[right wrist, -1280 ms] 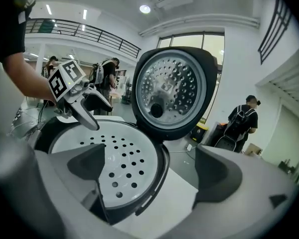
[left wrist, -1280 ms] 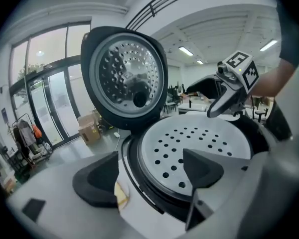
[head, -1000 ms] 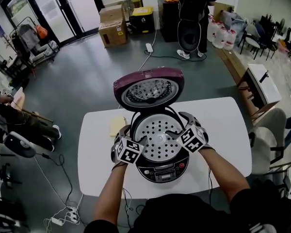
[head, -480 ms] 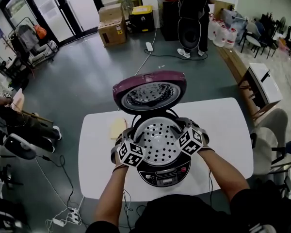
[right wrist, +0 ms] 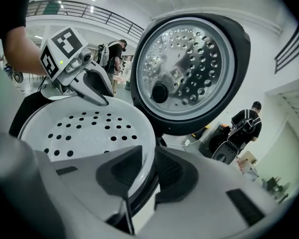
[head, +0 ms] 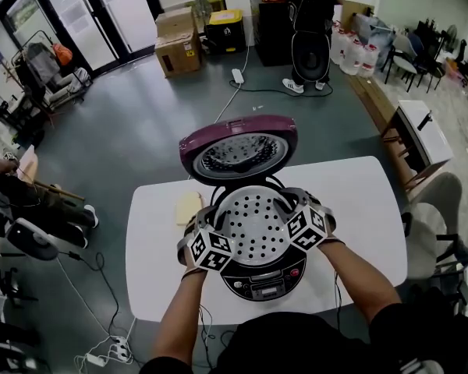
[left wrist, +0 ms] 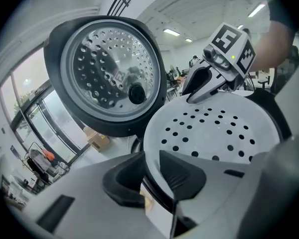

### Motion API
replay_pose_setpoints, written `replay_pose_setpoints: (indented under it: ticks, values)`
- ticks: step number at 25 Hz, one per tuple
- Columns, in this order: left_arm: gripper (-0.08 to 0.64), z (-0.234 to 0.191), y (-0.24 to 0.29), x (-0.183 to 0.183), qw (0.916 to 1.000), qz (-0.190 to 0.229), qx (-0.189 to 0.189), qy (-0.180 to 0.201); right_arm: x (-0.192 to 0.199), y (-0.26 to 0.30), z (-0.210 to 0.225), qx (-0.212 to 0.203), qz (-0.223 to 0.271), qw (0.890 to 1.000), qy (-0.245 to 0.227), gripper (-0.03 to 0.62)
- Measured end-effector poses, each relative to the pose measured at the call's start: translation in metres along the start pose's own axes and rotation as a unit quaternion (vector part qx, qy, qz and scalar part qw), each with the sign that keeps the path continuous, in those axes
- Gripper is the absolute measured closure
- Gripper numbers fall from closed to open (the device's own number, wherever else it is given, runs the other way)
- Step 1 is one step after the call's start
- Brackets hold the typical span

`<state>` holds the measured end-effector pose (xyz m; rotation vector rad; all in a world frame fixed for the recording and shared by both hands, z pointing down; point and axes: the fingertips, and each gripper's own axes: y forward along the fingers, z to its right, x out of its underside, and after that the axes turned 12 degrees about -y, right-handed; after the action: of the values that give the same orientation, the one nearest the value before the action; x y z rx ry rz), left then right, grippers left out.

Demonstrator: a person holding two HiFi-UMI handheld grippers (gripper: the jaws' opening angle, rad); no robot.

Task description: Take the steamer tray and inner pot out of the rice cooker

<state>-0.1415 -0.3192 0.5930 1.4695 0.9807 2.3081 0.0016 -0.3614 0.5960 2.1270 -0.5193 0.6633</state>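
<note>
A rice cooker (head: 259, 275) stands on the white table (head: 359, 201) with its maroon lid (head: 238, 148) up. The white perforated steamer tray (head: 253, 223) fills its mouth and hides the inner pot. My left gripper (head: 210, 218) is at the tray's left rim and my right gripper (head: 291, 205) at its right rim. Both pairs of jaws have just been closing. In the left gripper view the left gripper (left wrist: 150, 158) is shut on the rim of the tray (left wrist: 214, 128). In the right gripper view the right gripper (right wrist: 148, 166) grips the rim of the tray (right wrist: 84, 128) the same way.
A pale yellow cloth (head: 189, 206) lies on the table left of the cooker. The raised lid (left wrist: 109, 68) stands close behind the tray. A person with a backpack (head: 308, 22) stands far back near boxes (head: 179, 41). Cables (head: 101, 341) trail on the floor at the left.
Both pairs of jaws have closed from wide apart onto the tray's opposite rims. The hands have hardly shifted.
</note>
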Motion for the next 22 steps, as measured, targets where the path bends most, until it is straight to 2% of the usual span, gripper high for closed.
replay_pose_setpoints:
  ticks: [14,18,22]
  values:
    - [0.472,-0.031,-0.068,-0.060,0.9972,0.060,-0.040,0.019,-0.067,-0.056,0.043,0.067,0.048,0.996,-0.028,0.515]
    - [0.472,-0.044,-0.093,-0.064,0.9962,0.067,-0.052,0.020,-0.095,-0.071,0.043,0.071,0.063,0.995,-0.039,0.515]
    - [0.474,-0.056,-0.115,-0.053,0.9957,0.068,-0.063,0.011,-0.122,-0.077,0.033,0.066,0.069,0.993,-0.069,0.514]
